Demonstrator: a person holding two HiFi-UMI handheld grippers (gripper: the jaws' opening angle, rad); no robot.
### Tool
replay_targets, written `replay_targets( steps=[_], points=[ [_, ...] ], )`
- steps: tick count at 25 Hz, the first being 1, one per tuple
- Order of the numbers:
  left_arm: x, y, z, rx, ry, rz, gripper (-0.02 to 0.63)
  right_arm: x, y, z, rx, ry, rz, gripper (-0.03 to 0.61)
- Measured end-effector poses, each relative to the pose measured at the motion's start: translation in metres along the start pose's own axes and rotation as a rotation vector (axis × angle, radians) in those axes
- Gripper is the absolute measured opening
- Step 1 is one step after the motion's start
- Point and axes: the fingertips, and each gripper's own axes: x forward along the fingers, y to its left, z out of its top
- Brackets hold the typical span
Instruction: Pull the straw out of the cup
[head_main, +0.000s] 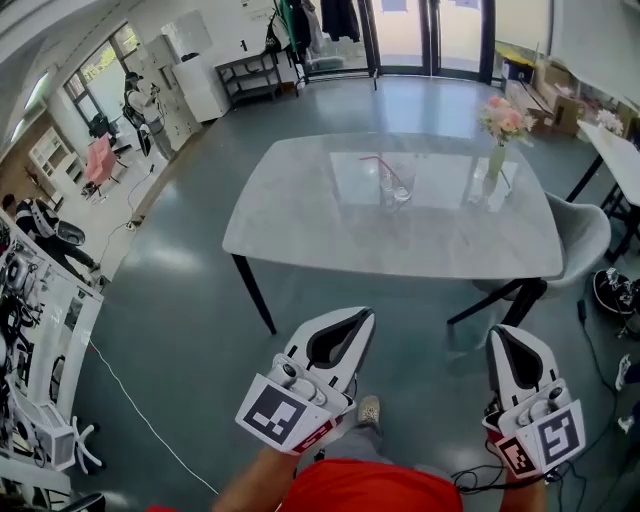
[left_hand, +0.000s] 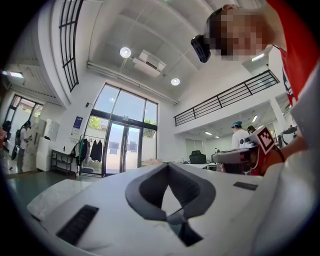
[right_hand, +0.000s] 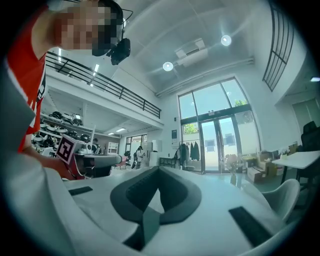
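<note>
The cup (head_main: 398, 188) and straw (head_main: 375, 158) are set on the far marble tabletop (head_main: 300, 240), above grey floor (head_main: 190, 300). The fingers of the left gripper (head_main: 358, 318) and right gripper (head_main: 500, 338) are clenched, empty.

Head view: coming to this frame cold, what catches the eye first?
The left gripper and the right gripper, both white, fill the bottom foreground. Both are shut and empty, short of the table. Beyond them the pale marble-look table dominates the middle of the picture. It bears a clear cup with a pink straw towards its far side and a vase of pink flowers to the cup's right.
</note>
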Motion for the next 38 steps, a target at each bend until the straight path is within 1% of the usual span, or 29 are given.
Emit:
replay_targets(
  steps=[3, 6, 12, 15, 18, 21, 24, 29, 32, 35, 38],
  points=[
    [0.024, 0.039, -0.007, -0.002, 0.0, -0.018, 0.017, 0.045, -0.015, 0.0, -0.005, -0.005, -0.022, 0.009],
    [0.047, 0.077, -0.017, -0.015, 0.022, -0.033, 0.017, 0.087, -0.026, -0.002, -0.005, 0.002, -0.04, 0.009],
    [0.088, 0.134, -0.03, -0.015, 0.006, -0.03, 0.017, 0.141, -0.047, -0.002, -0.018, 0.024, -0.066, 0.009],
    [0.109, 0.15, -0.035, -0.02, 0.013, -0.028, 0.017, 0.16, -0.061, -0.002, -0.025, 0.032, -0.066, 0.01],
    [0.129, 0.165, -0.038, -0.039, 0.038, -0.015, 0.017, 0.18, -0.076, 0.005, -0.031, 0.03, -0.058, 0.01],
    [0.148, 0.181, -0.046, -0.041, 0.031, 0.003, 0.017, 0.2, -0.09, 0.001, -0.032, 0.024, -0.041, 0.01],
    [0.165, 0.197, -0.054, -0.039, 0.045, 0.018, 0.017, 0.225, -0.106, 0.0, -0.03, 0.012, -0.024, 0.011],
    [0.202, 0.22, -0.065, -0.036, 0.076, 0.051, 0.017, 0.267, -0.145, 0.0, -0.02, 0.0, 0.01, 0.009],
    [0.226, 0.232, -0.078, -0.038, 0.09, 0.077, 0.017, 0.292, -0.17, -0.006, -0.025, -0.001, 0.032, 0.011],
    [0.25, 0.245, -0.089, -0.046, 0.123, 0.111, 0.017, 0.317, -0.196, -0.013, -0.02, 0.007, 0.058, 0.011],
    [0.273, 0.262, -0.095, -0.033, 0.127, 0.159, 0.017, 0.338, -0.219, -0.018, -0.023, 0.013, 0.082, 0.01]
  ],
)
